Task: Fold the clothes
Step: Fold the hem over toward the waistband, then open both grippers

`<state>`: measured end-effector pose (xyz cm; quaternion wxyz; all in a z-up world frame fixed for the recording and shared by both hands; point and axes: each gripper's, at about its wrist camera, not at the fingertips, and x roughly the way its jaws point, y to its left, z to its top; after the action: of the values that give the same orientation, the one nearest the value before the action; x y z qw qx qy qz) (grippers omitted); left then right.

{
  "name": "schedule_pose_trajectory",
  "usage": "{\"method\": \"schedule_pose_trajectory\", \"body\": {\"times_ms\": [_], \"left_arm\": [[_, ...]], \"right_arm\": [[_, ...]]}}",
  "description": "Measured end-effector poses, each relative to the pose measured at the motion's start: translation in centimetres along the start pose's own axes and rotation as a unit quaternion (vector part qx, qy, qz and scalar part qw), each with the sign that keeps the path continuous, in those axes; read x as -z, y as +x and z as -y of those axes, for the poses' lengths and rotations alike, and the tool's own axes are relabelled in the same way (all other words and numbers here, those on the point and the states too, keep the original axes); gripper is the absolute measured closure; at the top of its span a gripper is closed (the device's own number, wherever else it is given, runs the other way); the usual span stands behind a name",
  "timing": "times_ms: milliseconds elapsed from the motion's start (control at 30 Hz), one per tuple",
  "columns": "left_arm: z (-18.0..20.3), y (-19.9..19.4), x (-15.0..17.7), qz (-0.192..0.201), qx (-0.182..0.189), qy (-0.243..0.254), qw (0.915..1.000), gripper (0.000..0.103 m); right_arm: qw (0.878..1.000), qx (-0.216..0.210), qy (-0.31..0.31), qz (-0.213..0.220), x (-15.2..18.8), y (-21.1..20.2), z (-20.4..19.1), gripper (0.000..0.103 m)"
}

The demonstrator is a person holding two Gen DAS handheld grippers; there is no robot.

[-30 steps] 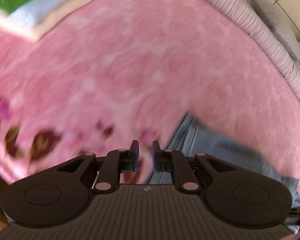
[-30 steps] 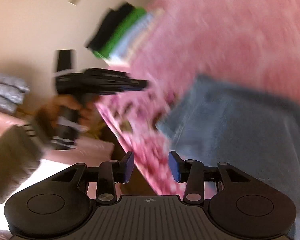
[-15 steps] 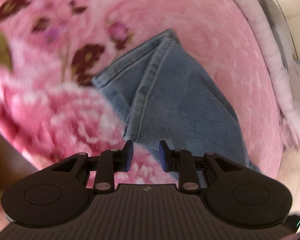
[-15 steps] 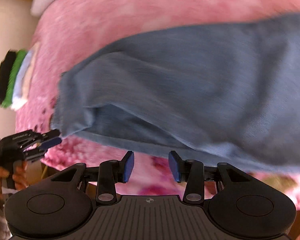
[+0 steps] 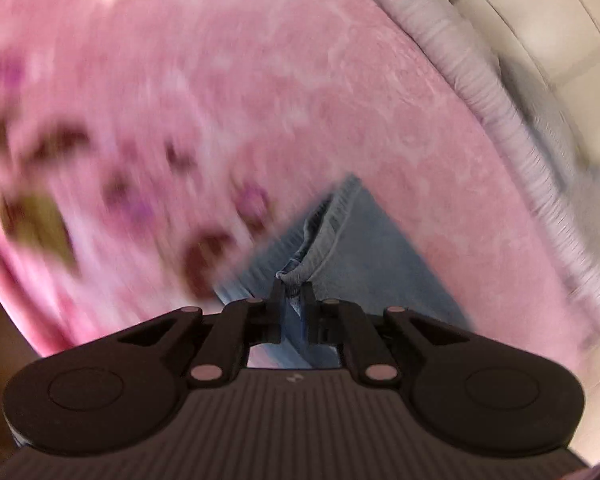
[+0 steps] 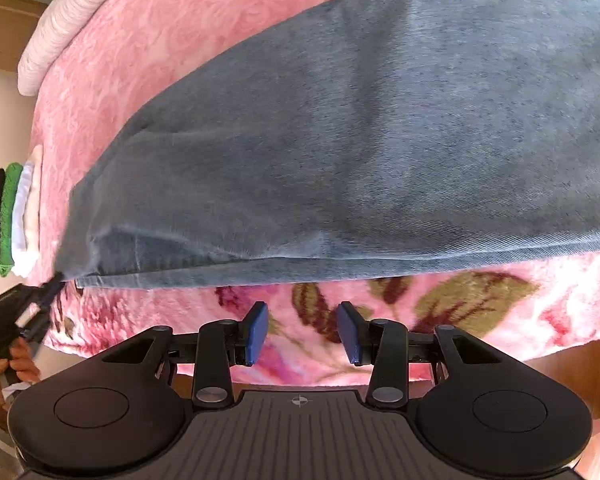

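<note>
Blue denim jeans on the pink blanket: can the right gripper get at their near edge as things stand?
Probably yes. The right gripper is open, aimed at the blue denim jeans; only bare pink floral blanket lies before their near hem.

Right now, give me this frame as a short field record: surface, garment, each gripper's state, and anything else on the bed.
surface: pink floral blanket on a bed
garment: blue jeans lying flat on the blanket
left gripper: shut on the jeans' hem corner
right gripper: open, empty, short of the jeans' near edge
other items: folded clothes stack (black, green, white) at the blanket's far edge
image quality: left wrist view blurred
</note>
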<state>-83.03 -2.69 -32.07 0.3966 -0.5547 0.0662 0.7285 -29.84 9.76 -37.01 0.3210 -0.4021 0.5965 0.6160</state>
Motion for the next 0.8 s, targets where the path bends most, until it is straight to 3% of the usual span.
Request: {"method": "schedule_pose_trajectory", "body": {"times_ms": [133,267,333,467,533,667,800], "left_arm": [[2.0,2.3,1.1,-0.038,-0.079,0.113,0.9897,0.093],[3.1,1.3,2.3,0.03,-0.175,0.119,0.9769,0.093],[3.6,0.1,2.6,0.074,-0.2,0.095,0.9725,0.095],[7.6,0.5,4.0,0.101,-0.078,0.138,0.9821,0.094],[9.7,0.9,4.7,0.113,-0.012,0.162,0.9802,0.088],[12.5,5.3,8.2,0.08,0.109,0.204,0.9695,0.087],[11.4,7.7,10.7,0.086,0.138,0.233,0.9588,0.087]], "right_arm": [[1.0,-0.001,0.008,0.015,0.2,0.0,1.1,0.061],[0.998,0.007,-0.002,0.061,0.3,-1.2,2.3,0.061],[0.995,0.015,-0.005,0.1,0.7,-2.5,3.1,0.061],[0.977,0.004,0.024,0.211,1.8,-5.4,5.8,0.061],[0.961,-0.005,0.039,0.272,2.6,-6.5,7.5,0.061],[0.937,0.007,0.048,0.345,3.9,-5.9,10.3,0.061],[0.918,0.056,0.011,0.392,5.7,-4.5,12.1,0.061]]}}
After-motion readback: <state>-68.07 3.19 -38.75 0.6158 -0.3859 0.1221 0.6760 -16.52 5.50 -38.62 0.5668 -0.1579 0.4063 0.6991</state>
